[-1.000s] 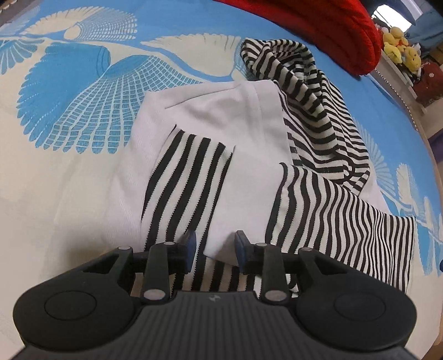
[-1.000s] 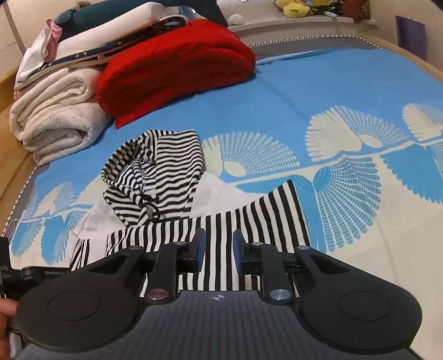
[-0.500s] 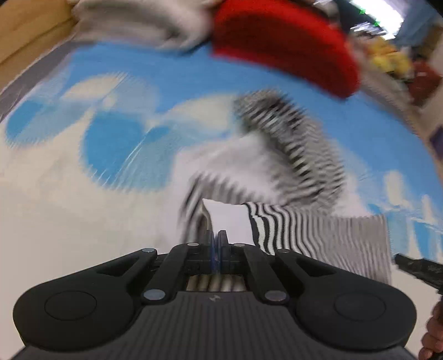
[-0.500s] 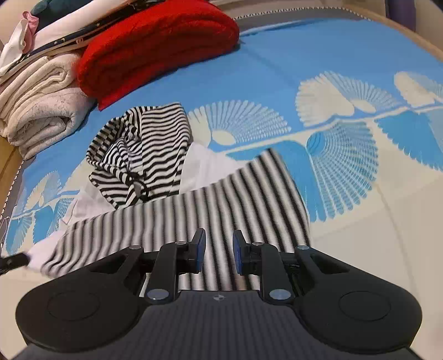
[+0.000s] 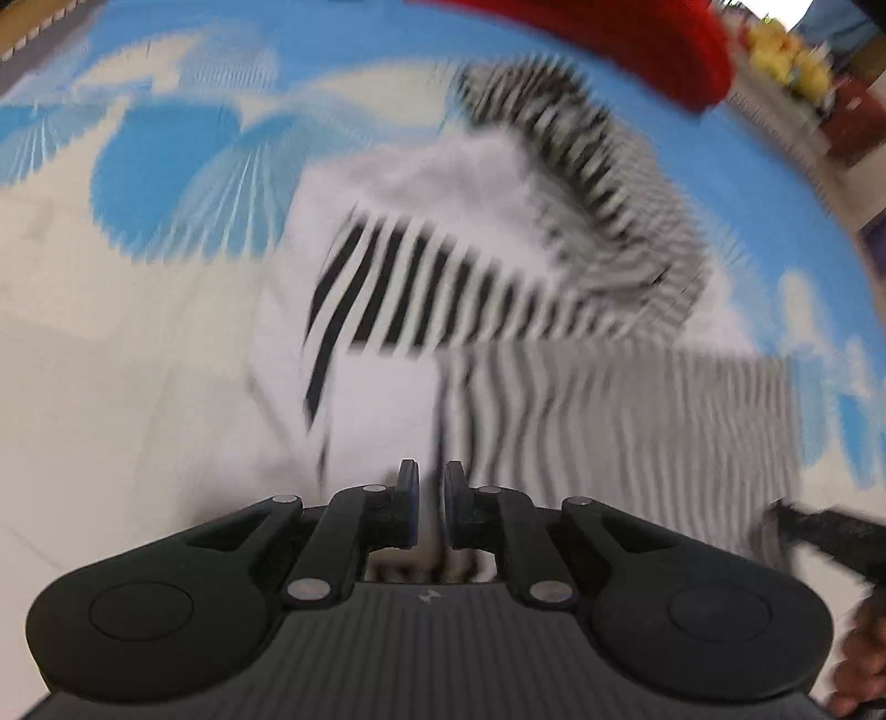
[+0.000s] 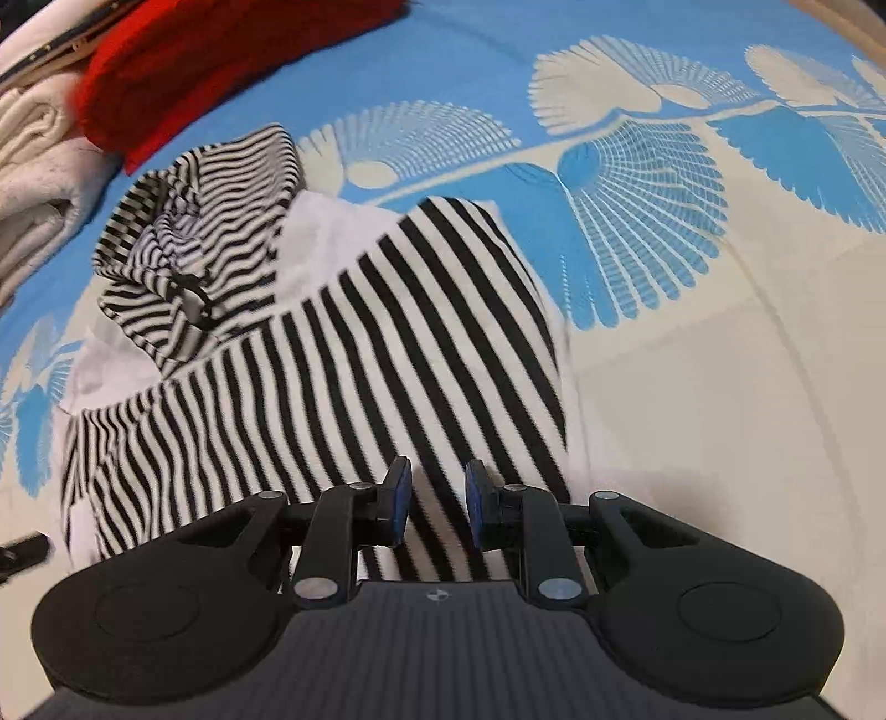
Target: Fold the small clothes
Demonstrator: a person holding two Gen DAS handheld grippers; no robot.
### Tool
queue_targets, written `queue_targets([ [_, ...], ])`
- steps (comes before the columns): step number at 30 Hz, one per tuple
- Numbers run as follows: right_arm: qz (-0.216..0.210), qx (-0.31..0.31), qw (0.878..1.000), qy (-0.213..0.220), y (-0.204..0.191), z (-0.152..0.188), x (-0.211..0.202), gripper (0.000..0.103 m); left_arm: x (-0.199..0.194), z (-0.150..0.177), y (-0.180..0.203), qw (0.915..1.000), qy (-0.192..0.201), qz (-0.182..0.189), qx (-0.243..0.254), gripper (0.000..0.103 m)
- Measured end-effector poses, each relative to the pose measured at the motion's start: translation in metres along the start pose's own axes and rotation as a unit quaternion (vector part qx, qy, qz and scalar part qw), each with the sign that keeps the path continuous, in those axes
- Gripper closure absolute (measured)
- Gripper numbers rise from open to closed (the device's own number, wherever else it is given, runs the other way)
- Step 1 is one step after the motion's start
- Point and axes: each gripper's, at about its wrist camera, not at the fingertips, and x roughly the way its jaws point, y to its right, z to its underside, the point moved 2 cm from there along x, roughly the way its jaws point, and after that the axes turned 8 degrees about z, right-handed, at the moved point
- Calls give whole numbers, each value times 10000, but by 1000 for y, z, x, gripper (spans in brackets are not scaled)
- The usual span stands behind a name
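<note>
A small black-and-white striped garment point(image 6: 343, 354) with white panels lies on the blue-and-cream bedspread point(image 6: 692, 387), its striped hood point(image 6: 205, 221) bunched at the far left. In the blurred left wrist view the same garment point(image 5: 443, 288) shows a white folded corner just ahead of my left gripper point(image 5: 431, 498). Its jaws are opening, a narrow gap between the pads, with the cloth's edge still in that gap and not pinched. My right gripper point(image 6: 437, 504) hangs open low over the striped sleeve, nothing between its fingers. Its dark tip point(image 5: 819, 526) shows at the right edge.
A red knit bundle point(image 6: 183, 66) and folded cream towels point(image 6: 33, 166) sit at the bed's far left. Yellow soft toys point(image 5: 786, 50) stand on a ledge beyond the bed. A person's hand point(image 5: 864, 659) shows at the lower right.
My left gripper shut on the garment's white corner, dragged it across, and now its jaws have parted again. The striped sleeve now lies folded across the body. My right gripper sank closer to the cloth.
</note>
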Motion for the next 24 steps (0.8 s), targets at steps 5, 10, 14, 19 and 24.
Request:
queue_targets([
  [5, -103, 162, 9998, -87, 5, -3, -1, 81, 5, 2, -12, 9997, -123, -189, 35, 92],
  [10, -239, 62, 9995, 201, 1, -12, -19, 81, -1, -6, -14, 9998, 165, -51, -28, 74],
  [14, -122, -258, 9983, 515, -7, -15, -30, 81, 11, -2, -20, 9997, -145, -50, -205, 75],
  [19, -55, -532, 9948, 871, -13, -20, -46, 81, -31, -20, 5, 9980, 580, -44, 240, 70],
  [24, -46, -727, 9898, 1221, -22, -25, -66, 81, -53, -36, 21, 9927, 1116, -231, 403, 70],
])
